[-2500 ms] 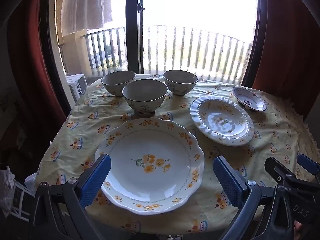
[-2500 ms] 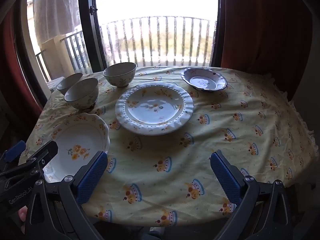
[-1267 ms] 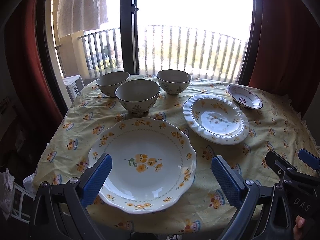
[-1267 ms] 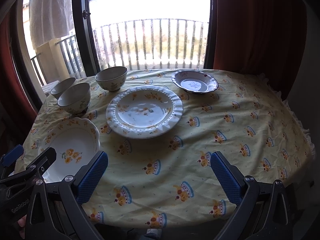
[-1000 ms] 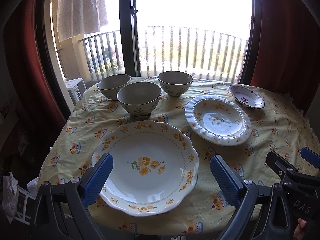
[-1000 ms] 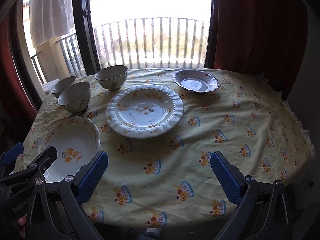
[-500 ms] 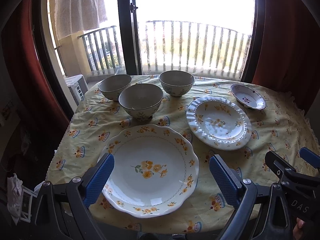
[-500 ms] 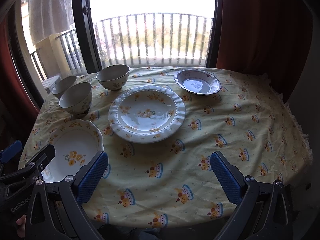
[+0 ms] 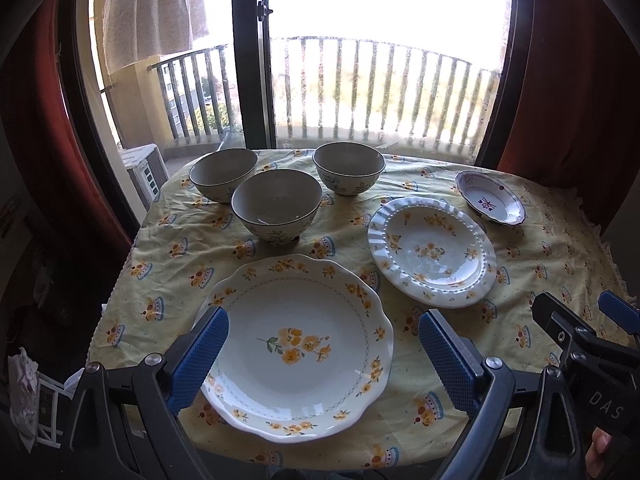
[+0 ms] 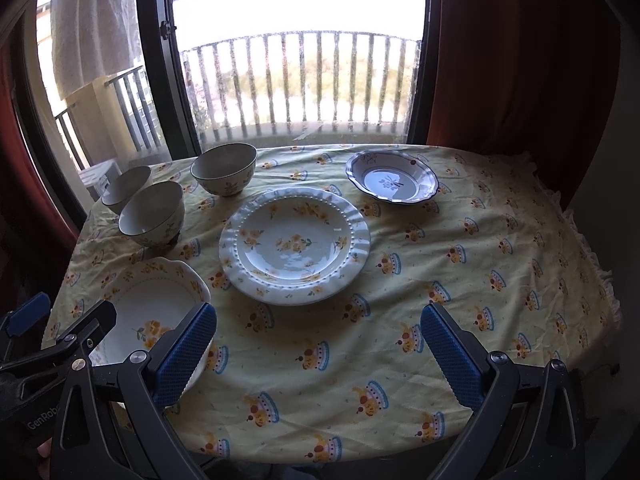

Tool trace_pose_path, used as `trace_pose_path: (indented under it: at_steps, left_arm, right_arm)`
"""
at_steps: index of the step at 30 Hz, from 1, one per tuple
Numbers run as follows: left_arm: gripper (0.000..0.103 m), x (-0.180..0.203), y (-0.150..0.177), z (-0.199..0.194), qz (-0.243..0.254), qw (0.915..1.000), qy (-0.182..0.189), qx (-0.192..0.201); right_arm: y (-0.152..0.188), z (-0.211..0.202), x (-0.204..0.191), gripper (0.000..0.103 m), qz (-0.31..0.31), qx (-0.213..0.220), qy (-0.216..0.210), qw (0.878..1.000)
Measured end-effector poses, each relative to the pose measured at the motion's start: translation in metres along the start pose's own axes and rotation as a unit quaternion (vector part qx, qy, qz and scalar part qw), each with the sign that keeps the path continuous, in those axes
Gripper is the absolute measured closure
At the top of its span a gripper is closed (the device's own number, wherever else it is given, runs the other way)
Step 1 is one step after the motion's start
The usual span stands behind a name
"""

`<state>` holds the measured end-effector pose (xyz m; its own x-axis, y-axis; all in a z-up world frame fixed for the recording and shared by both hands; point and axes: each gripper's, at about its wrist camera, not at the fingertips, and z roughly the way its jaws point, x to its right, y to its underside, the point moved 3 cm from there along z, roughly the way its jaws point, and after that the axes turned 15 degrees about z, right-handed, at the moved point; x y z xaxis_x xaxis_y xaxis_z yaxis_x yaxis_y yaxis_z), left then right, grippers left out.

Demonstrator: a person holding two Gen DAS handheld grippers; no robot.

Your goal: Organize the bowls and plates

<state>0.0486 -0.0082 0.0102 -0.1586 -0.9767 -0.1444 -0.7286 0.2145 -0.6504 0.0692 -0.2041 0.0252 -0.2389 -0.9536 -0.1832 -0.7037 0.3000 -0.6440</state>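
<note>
A large scalloped plate with yellow flowers (image 9: pixel 296 344) lies at the table's near left, also in the right wrist view (image 10: pixel 152 304). A ribbed white plate (image 9: pixel 432 252) (image 10: pixel 294 244) lies in the middle. A small blue-rimmed dish (image 9: pixel 490 202) (image 10: pixel 392 180) sits at the far right. Three bowls stand at the far left: (image 9: pixel 223 174), (image 9: pixel 277 206), (image 9: pixel 349 168). My left gripper (image 9: pixel 320 356) is open and empty, hovering over the large plate. My right gripper (image 10: pixel 318 352) is open and empty above the cloth, near the front edge.
The table wears a yellow cloth (image 10: pixel 500 264) with a cake print. A balcony door and railing (image 9: pixel 360 92) stand behind it, with red curtains (image 10: pixel 512 60) at both sides. The right gripper's body (image 9: pixel 580 352) shows at the left view's lower right.
Both grippers have drifted slightly up and closer over the table. Their jaws stay open. The dishes have not moved.
</note>
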Motion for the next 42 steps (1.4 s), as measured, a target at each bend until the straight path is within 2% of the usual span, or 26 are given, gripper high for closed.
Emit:
trace_pose_path:
  at_steps: [10, 19, 28, 34, 42]
  left_arm:
    - [0.006, 0.000, 0.002, -0.001, -0.005, 1.0000, 0.004, -0.001]
    - [0.006, -0.013, 0.004, 0.007, -0.002, 0.9999, 0.007, -0.010]
    - [0.007, -0.042, 0.001, 0.027, 0.003, 0.9996, 0.013, -0.024]
    - [0.014, -0.063, 0.005, 0.048, 0.013, 0.9986, 0.024, -0.046]
    - [0.017, -0.086, 0.019, 0.083, 0.036, 0.9956, 0.025, -0.083]
  right_arm:
    - [0.000, -0.007, -0.001, 0.000, -0.005, 0.019, 0.010, 1.000]
    - [0.001, -0.002, -0.012, 0.002, 0.003, 0.008, 0.003, 1.000]
    - [0.000, 0.010, -0.043, 0.003, 0.001, 0.006, 0.012, 1.000]
    - [0.006, 0.029, -0.071, 0.004, 0.009, -0.012, 0.003, 1.000]
    - [0.029, 0.063, -0.106, 0.009, 0.011, -0.043, 0.010, 0.999]
